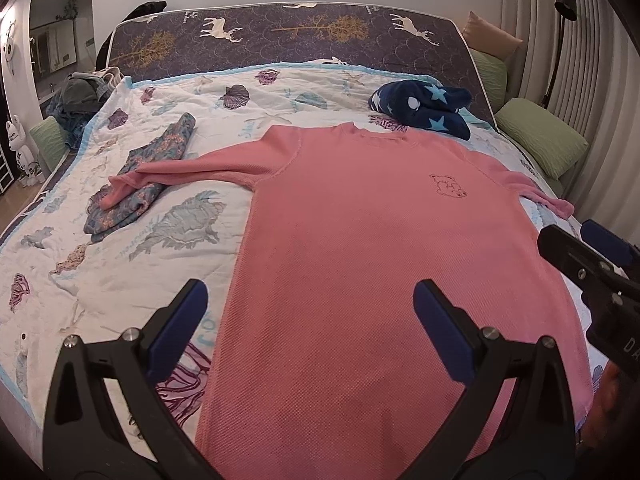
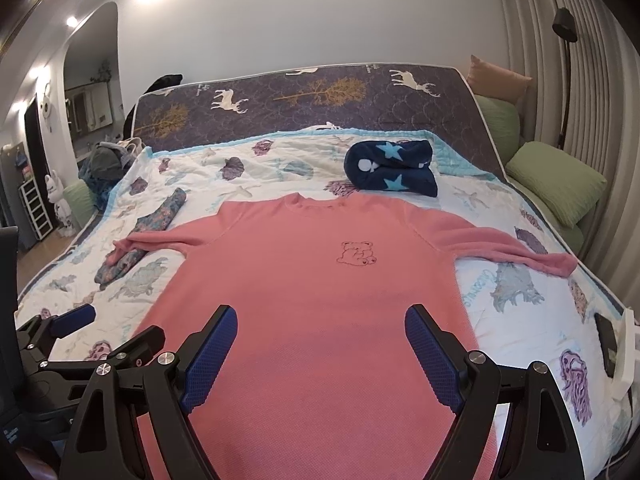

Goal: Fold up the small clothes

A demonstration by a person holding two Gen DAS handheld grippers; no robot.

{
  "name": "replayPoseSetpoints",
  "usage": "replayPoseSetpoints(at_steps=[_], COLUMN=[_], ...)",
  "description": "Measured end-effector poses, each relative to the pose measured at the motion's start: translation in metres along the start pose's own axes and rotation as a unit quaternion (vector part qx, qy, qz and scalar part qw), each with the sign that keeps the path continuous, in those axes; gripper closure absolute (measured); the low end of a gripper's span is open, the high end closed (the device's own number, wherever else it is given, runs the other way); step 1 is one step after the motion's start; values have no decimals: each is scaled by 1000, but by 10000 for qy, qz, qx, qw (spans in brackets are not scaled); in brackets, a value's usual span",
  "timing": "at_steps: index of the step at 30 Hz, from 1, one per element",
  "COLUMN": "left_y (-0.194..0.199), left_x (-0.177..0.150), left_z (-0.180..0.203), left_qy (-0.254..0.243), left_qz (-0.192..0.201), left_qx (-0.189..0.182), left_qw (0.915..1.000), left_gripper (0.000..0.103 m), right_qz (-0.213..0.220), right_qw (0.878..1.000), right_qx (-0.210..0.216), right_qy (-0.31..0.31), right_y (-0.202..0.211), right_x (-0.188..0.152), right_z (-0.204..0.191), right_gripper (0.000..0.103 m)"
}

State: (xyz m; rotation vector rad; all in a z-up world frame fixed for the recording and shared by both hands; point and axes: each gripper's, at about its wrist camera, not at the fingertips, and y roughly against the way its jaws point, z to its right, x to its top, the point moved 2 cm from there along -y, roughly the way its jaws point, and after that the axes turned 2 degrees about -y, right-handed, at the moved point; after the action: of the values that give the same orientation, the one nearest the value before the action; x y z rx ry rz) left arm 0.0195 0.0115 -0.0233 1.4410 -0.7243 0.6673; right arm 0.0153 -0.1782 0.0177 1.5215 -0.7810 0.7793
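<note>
A pink long-sleeved shirt with a small bear outline on the chest lies flat, front up, on the bed, sleeves spread to both sides; it also shows in the right wrist view. My left gripper is open and empty above the shirt's lower left part. My right gripper is open and empty above the shirt's lower middle. The right gripper shows at the right edge of the left wrist view. The left gripper shows at the lower left of the right wrist view.
A folded floral garment lies under the shirt's left cuff. A navy star-print bundle lies beyond the collar. Green pillows line the bed's right side. A clothes pile sits at the far left corner. A dark device lies near the bed's right edge.
</note>
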Motion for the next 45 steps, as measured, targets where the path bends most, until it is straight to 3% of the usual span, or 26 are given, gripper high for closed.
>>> replayPoseSetpoints(at_steps=[14,18,22,25,29,31,34,36,40,45], left_y=[-13,-19,-31,-50,-83,-121,-178,-208,-226,-232], left_x=[10,19,33,61,100,108,98,81,72,66], left_z=[-18,-36,-55,-99,-197,-249,-283,-291,-301,-332], left_qy=[339,668,646,893,2176,3134,3919,4221,4369,4648], left_qz=[5,122,295,380,509,159,-653,-1158,-1234,-1055], left_qx=[-300,-499,-568,-433,-359,-598,-958,-671,-382,-67], left_qw=[9990,9964,9959,9943,9741,9476,9127,8966,8902,8791], left_gripper=[1,1,1,1,1,3,18,26,26,26], right_qz=[-90,-94,-154,-113,573,696,379,-28,-483,-673], right_qw=[10000,9999,9996,9991,9963,9944,9941,9953,9957,9952], right_qx=[38,60,99,335,530,411,435,509,496,503], right_qy=[-6,19,202,230,-351,-685,-915,-825,-611,-492], right_y=[-17,-27,-41,-44,-27,-30,-53,-76,-104,-116], right_x=[14,23,32,52,102,116,112,99,74,62], right_z=[-2,-4,-9,-3,30,47,55,49,40,38], right_gripper=[15,15,15,15,15,15,15,15,15,15])
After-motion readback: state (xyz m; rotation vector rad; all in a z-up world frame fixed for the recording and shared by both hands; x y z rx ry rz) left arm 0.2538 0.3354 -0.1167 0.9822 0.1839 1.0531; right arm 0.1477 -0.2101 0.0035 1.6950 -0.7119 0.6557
